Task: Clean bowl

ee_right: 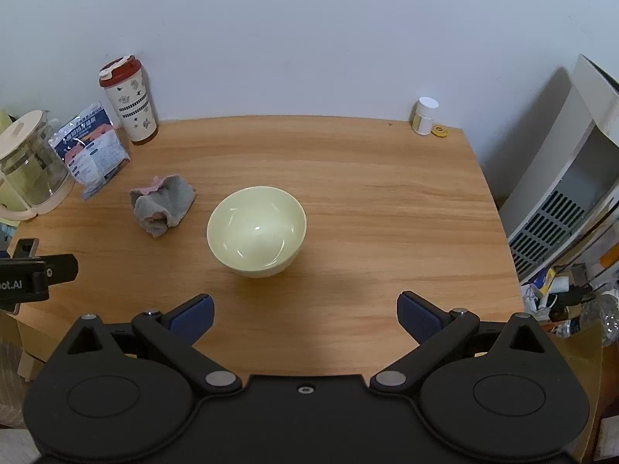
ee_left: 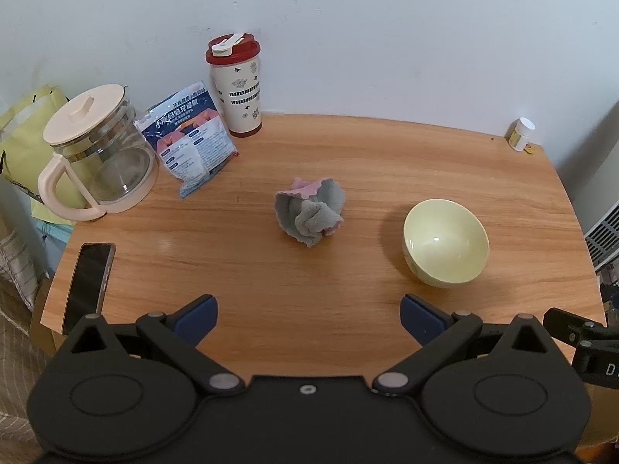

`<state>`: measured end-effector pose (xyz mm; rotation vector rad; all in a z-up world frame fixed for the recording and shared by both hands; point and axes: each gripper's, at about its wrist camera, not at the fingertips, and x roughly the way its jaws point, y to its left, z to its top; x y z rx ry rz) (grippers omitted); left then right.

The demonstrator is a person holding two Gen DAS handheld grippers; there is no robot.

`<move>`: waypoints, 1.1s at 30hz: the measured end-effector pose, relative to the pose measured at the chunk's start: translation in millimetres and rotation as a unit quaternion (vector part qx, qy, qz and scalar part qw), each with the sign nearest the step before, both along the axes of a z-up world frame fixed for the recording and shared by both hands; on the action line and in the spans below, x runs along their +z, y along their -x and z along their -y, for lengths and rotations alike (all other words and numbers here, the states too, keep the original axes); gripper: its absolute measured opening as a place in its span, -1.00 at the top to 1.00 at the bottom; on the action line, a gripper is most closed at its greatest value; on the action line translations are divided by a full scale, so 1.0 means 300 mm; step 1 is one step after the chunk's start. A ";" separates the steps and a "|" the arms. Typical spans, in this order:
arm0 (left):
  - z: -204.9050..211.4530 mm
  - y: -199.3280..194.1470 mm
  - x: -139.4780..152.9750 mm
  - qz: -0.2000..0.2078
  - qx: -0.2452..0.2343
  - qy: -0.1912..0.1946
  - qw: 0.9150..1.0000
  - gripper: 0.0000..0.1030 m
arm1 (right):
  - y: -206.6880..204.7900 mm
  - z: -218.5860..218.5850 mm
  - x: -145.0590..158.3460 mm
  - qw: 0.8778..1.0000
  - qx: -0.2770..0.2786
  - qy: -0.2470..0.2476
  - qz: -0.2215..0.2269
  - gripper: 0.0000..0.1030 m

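Observation:
A pale yellow bowl [ee_left: 445,243] [ee_right: 257,230] stands upright and empty on the wooden table [ee_left: 348,154] [ee_right: 387,201]. To its left lies a crumpled grey and pink cloth [ee_left: 310,212] [ee_right: 162,205]. My left gripper [ee_left: 308,319] is open near the table's front edge, facing the cloth, with nothing between its blue pads. My right gripper [ee_right: 305,317] is open too, short of the bowl and a little to its right. Each gripper's side shows at the edge of the other's view.
At the back left stand a glass kettle with a cream lid [ee_left: 96,154] [ee_right: 27,162], a blue packet [ee_left: 189,135] [ee_right: 91,149] and a red-lidded tumbler [ee_left: 236,85] [ee_right: 129,98]. A phone [ee_left: 89,286] lies front left. A small white bottle [ee_left: 521,133] [ee_right: 424,115] sits back right. A white appliance [ee_right: 565,185] flanks the table's right.

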<state>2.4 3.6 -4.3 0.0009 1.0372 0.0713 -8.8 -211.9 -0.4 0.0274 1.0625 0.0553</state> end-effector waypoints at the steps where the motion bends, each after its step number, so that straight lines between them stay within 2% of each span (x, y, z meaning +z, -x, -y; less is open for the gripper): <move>1: 0.000 -0.002 0.000 0.000 0.000 0.001 1.000 -0.99 | -0.002 -0.003 0.000 1.000 0.002 0.001 -0.001 -0.99; 15: 0.010 -0.025 0.008 0.006 0.011 -0.005 1.000 -0.99 | -0.034 0.001 -0.009 1.000 0.015 -0.003 -0.007 -0.99; 20: 0.005 -0.046 0.015 0.018 0.021 0.009 1.000 -0.99 | -0.048 0.023 -0.013 1.000 0.021 -0.009 -0.004 -0.99; 25: 0.038 -0.049 0.017 0.053 0.025 -0.018 0.998 -0.99 | -0.074 0.084 -0.014 0.999 0.036 -0.026 0.005 -0.97; 28: 0.082 -0.045 0.002 0.083 0.011 -0.041 0.996 -0.99 | -0.095 0.127 -0.009 0.998 0.051 -0.038 0.016 -0.97; 30: 0.098 -0.044 -0.009 0.094 0.003 -0.036 0.995 -0.99 | -0.104 0.149 -0.011 0.997 0.064 -0.033 0.028 -0.97; 33: 0.119 -0.033 -0.017 0.134 0.014 -0.045 0.990 -0.99 | -0.111 0.168 -0.014 0.995 0.083 -0.027 0.043 -0.93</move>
